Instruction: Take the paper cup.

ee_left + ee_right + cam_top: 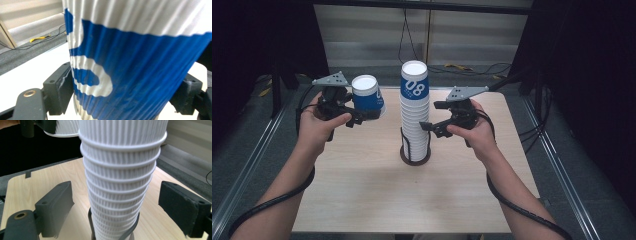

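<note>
1. The wooden table point(362, 200) has lots of bare room in front of the cup stack point(414, 117).
2. The left gripper point(357, 117) squeezes a ribbed blue cup point(367, 97) (upside down), lifted left of the stack.
3. The right gripper point(432, 116) has its jaws wide apart around the ridged white stack.

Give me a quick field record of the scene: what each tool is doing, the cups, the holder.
left tool: shut on blue and white paper cup, held upside down, lifted off the table, left of the stack
right tool: open, jaws either side of the stack, pads apart from it
cup stack: inverted ribbed cups, upright, table centre
holder: dark ring base around the stack's foot
table: light wood
</note>
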{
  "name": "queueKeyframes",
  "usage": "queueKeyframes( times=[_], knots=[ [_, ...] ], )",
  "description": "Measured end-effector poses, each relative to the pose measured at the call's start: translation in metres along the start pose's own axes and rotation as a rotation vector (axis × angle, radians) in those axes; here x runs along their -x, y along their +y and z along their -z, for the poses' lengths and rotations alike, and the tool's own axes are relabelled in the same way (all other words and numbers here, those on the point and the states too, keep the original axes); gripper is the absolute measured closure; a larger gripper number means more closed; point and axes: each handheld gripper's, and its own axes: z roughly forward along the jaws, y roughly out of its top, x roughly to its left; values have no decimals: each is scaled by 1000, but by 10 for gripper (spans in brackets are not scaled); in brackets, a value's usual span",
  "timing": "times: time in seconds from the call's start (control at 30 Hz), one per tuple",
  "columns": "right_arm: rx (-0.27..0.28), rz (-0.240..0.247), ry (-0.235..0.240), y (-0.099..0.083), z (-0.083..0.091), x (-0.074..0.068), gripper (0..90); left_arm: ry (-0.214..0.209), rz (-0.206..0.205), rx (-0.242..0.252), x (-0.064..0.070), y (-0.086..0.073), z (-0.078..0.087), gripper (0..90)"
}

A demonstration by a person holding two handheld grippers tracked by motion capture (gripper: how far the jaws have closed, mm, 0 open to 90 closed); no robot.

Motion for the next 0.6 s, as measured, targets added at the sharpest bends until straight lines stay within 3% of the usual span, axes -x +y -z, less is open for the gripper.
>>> queueKeyframes(
  times=[0.6],
  knots=[
    [-43, 6, 16, -29, 6, -6, 117, -19, -21, -64, 9, -21, -9, 187]
  ],
)
